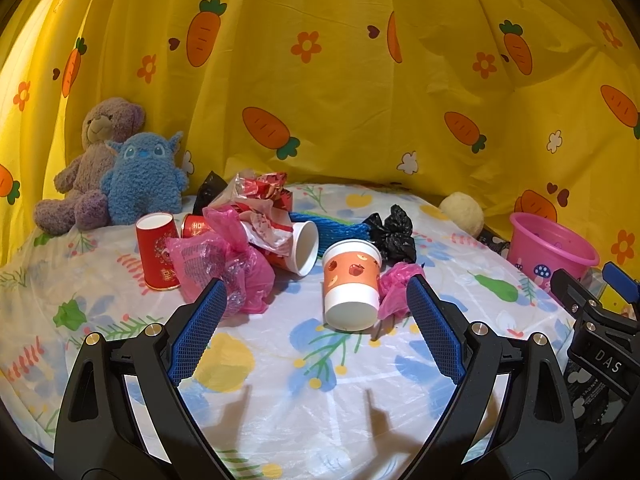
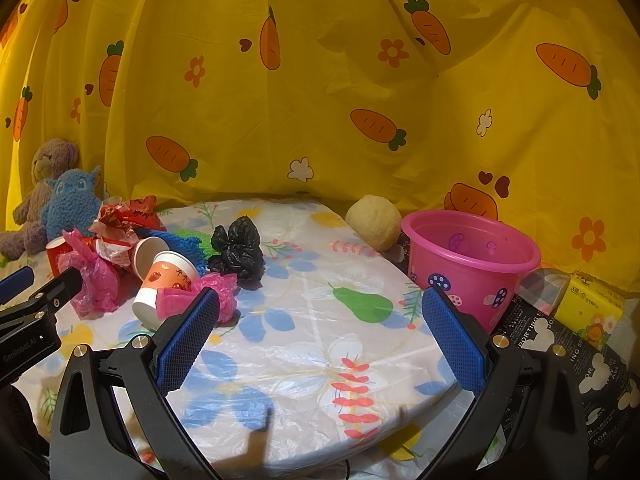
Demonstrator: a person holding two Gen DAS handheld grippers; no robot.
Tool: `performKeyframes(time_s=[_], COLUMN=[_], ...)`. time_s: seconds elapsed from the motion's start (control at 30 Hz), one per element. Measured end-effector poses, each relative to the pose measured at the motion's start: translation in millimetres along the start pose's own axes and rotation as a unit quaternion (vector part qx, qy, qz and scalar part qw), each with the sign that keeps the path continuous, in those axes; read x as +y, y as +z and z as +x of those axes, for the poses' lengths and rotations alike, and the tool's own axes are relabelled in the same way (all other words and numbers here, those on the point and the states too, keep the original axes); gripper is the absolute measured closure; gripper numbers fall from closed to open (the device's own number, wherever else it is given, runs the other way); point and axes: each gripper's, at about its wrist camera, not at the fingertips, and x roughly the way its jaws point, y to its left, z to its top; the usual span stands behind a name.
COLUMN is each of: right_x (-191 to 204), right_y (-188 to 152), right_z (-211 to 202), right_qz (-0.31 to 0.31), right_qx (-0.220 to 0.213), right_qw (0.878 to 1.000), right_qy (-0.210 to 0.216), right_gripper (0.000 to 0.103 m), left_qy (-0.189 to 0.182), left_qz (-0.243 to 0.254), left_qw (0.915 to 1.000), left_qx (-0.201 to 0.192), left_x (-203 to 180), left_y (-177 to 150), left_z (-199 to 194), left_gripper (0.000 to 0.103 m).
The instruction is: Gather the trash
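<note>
Trash lies on the flowered table. An orange-and-white paper cup [image 1: 352,282] [image 2: 166,284] lies tilted, with a crumpled pink bag [image 1: 396,288] [image 2: 208,294] beside it. Behind them sits a black bag [image 1: 394,232] [image 2: 238,250]. To the left are a red cup [image 1: 157,251], a bigger pink bag [image 1: 224,264] [image 2: 94,276], a white cup on its side [image 1: 306,248] [image 2: 150,250] and red-white wrappers [image 1: 264,196] [image 2: 128,216]. A pink bucket [image 2: 468,260] [image 1: 552,250] stands at the right. My left gripper [image 1: 316,292] is open, just short of the orange cup. My right gripper [image 2: 320,300] is open over bare table.
Two plush toys, purple [image 1: 96,160] and blue [image 1: 144,176], sit at the back left. A blue knitted piece [image 1: 336,230] lies behind the cups. A cream ball [image 2: 374,222] rests by the bucket, and a yellow tissue pack [image 2: 592,304] lies at far right. A yellow carrot-print curtain [image 2: 320,100] hangs behind the table.
</note>
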Motion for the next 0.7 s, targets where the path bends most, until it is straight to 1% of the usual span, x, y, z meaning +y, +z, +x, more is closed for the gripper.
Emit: performKeyframes(time_s=[0.7], right_x=[-1.9], right_y=[2.4], right_z=[2.8], right_qz=[0.002], right_qx=[0.002], right_qw=[1.0], right_qy=[0.0], right_gripper=[0.005], left_qy=[-0.004], left_qz=[0.0], left_qw=[1.0], left_qx=[0.003], left_x=[-1.8], left_y=[2.9], left_z=[3.7], left_gripper=[0.013])
